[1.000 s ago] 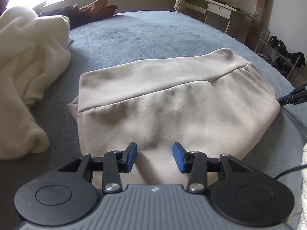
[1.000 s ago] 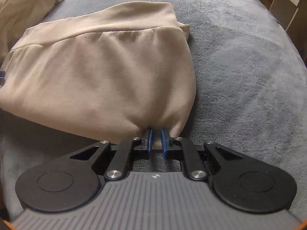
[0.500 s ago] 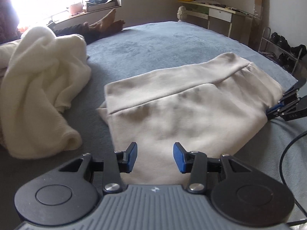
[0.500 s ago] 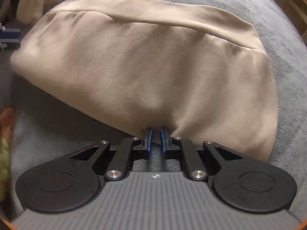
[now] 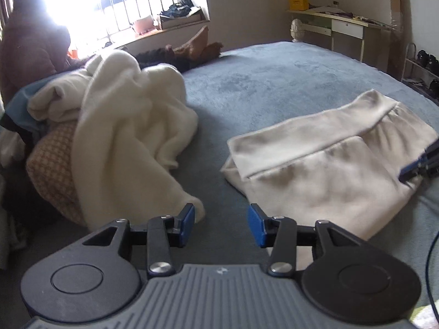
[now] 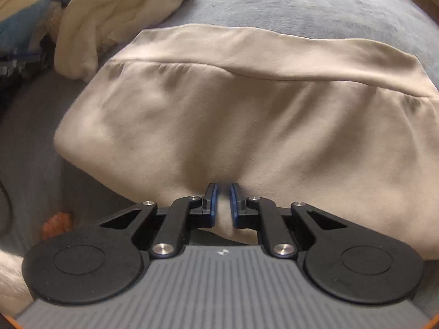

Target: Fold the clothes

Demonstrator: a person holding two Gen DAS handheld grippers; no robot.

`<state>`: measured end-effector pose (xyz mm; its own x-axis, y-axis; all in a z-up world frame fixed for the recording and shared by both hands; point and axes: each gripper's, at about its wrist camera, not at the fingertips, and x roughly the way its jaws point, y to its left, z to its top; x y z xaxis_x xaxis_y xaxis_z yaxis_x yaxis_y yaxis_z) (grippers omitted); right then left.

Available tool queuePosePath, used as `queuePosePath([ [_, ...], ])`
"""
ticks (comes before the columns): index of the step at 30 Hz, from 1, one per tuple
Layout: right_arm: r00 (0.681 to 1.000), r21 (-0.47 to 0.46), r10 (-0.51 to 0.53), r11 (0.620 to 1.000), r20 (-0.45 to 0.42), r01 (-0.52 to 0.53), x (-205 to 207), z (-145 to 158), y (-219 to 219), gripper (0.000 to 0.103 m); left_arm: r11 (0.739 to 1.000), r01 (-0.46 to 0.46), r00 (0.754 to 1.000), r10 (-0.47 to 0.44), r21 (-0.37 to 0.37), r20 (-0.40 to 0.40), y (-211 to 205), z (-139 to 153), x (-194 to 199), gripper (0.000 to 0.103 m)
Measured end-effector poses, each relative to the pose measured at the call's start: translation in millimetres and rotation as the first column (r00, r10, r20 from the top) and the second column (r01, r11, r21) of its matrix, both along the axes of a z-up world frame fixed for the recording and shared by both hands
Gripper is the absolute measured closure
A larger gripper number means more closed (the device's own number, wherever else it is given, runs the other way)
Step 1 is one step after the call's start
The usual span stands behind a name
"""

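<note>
A folded beige garment (image 5: 323, 161) with a wide waistband lies on the grey-blue bed cover (image 5: 274, 82). In the right wrist view the same beige garment (image 6: 247, 115) fills the frame, and my right gripper (image 6: 222, 192) is shut on a pinch of its near edge. My left gripper (image 5: 221, 219) hangs open over bare cover, just left of the garment, with nothing between its blue pads. The right gripper's blue tips (image 5: 411, 168) show at the garment's right edge in the left wrist view.
A heap of unfolded clothes sits at the left: a cream fleece (image 5: 131, 126), a checked piece (image 5: 55, 175) and blue cloth (image 5: 19, 107). A desk (image 5: 343, 24) and shoe rack (image 5: 422, 63) stand beyond the bed. A black cable (image 5: 432, 260) trails at the right.
My left gripper has lifted and swung left off the beige garment, bringing the clothes heap into view. My right gripper has dragged the garment sideways, still pinching its edge.
</note>
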<state>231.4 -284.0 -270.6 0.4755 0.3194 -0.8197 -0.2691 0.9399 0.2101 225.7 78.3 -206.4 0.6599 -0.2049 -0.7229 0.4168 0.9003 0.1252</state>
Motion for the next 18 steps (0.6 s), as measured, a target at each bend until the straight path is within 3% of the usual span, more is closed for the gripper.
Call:
queuePosePath([
  [2, 0.995, -0.001, 0.016, 1.000, 0.094, -0.016, -8, 24, 6, 0.093, 0.998, 0.029, 0.999, -0.031, -0.048, -0.040, -10, -12, -8, 0.056],
  [4, 0.990, 0.053, 0.046, 0.997, 0.134, -0.054, -11, 33, 16, 0.093, 0.994, 0.046, 0.995, -0.054, -0.094, -0.087, -19, -26, -14, 0.056],
  [6, 0.990, 0.072, 0.092, 0.992, 0.107, -0.100, -6, 19, 32, 0.094, 0.995, 0.059, 0.991, -0.068, -0.078, -0.116, -30, -42, -18, 0.056],
  [7, 0.991, 0.041, 0.115, 0.992, 0.071, -0.118, -2, 2, 42, 0.094, 0.997, 0.058, 0.989, -0.064, -0.053, -0.130, -35, -52, -20, 0.056],
  [9, 0.987, -0.025, 0.141, 0.990, 0.083, -0.139, -5, -28, 51, 0.095, 1.000, 0.016, 0.984, -0.017, -0.004, -0.176, -38, -71, -20, 0.055],
  [13, 0.994, 0.054, 0.094, 0.994, 0.050, -0.096, 3, 1, 46, 0.092, 0.998, -0.047, 0.976, 0.037, -0.041, -0.216, -26, -77, -17, 0.055],
  [15, 0.986, 0.082, 0.123, 0.988, 0.113, -0.133, -1, 19, 53, 0.092, 0.998, -0.055, 0.974, 0.045, -0.042, -0.221, -22, -78, -15, 0.054],
  [18, 0.977, 0.050, 0.190, 0.979, 0.101, -0.196, 1, 2, 74, 0.093, 0.997, -0.065, 0.973, 0.054, -0.041, -0.224, -18, -80, -11, 0.050],
])
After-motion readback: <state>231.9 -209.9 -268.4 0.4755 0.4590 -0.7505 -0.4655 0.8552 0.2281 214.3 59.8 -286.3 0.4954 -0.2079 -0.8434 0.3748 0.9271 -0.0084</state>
